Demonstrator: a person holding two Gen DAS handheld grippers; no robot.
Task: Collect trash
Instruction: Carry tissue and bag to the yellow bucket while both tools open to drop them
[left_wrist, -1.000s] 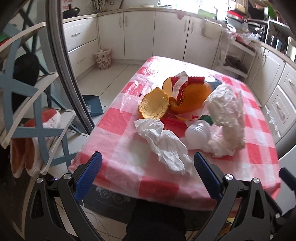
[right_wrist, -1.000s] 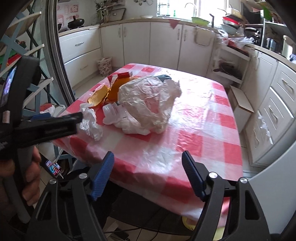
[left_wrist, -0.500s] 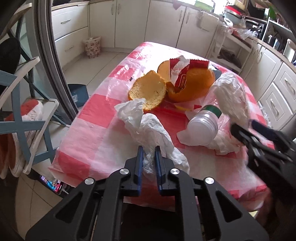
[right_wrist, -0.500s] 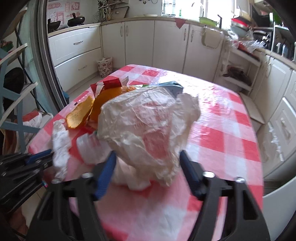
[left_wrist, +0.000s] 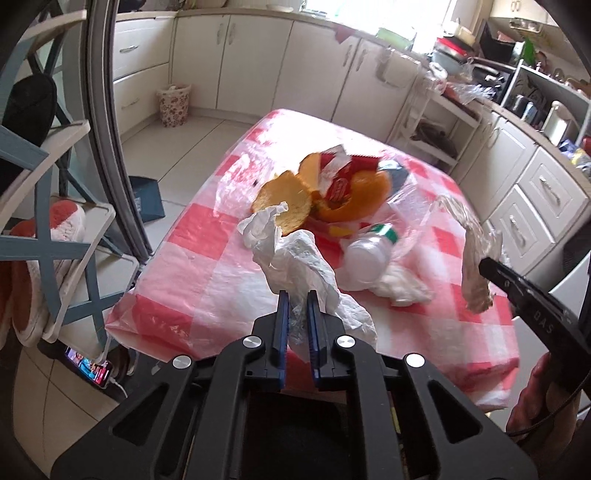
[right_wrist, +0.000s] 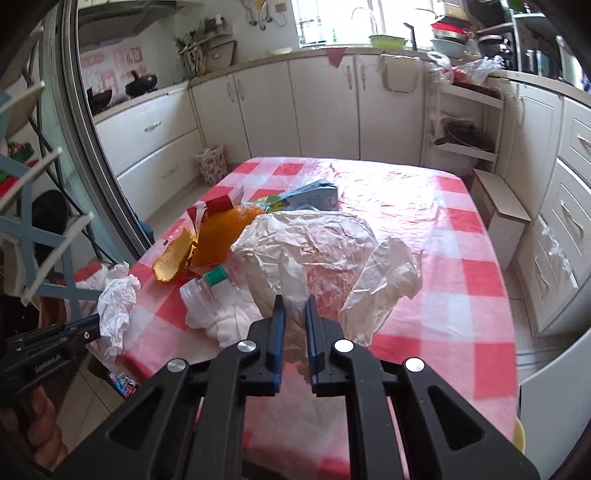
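Note:
My left gripper (left_wrist: 296, 300) is shut on a crumpled white paper tissue (left_wrist: 295, 258) and holds it over the near edge of the red-checked table (left_wrist: 207, 266). My right gripper (right_wrist: 294, 308) is shut on a large crinkled plastic bag (right_wrist: 314, 251) lifted off the cloth. The bag also shows in the left wrist view (left_wrist: 471, 251). On the table lie orange peel pieces (left_wrist: 291, 201), a red snack wrapper (left_wrist: 340, 177), a clear bottle with a green cap (left_wrist: 369, 254) and a white wad (left_wrist: 399, 286).
A blue carton (right_wrist: 314, 195) lies behind the peel. A blue shelf rack with slippers (left_wrist: 40, 236) stands left of the table. A small floral bin (left_wrist: 173, 103) sits by the cabinets. Cabinets and drawers (right_wrist: 561, 229) line the right side.
Both grippers moved in from the table's near edge and shut, the left on the tissue, the right on the plastic bag. Both pieces have since lifted off the cloth.

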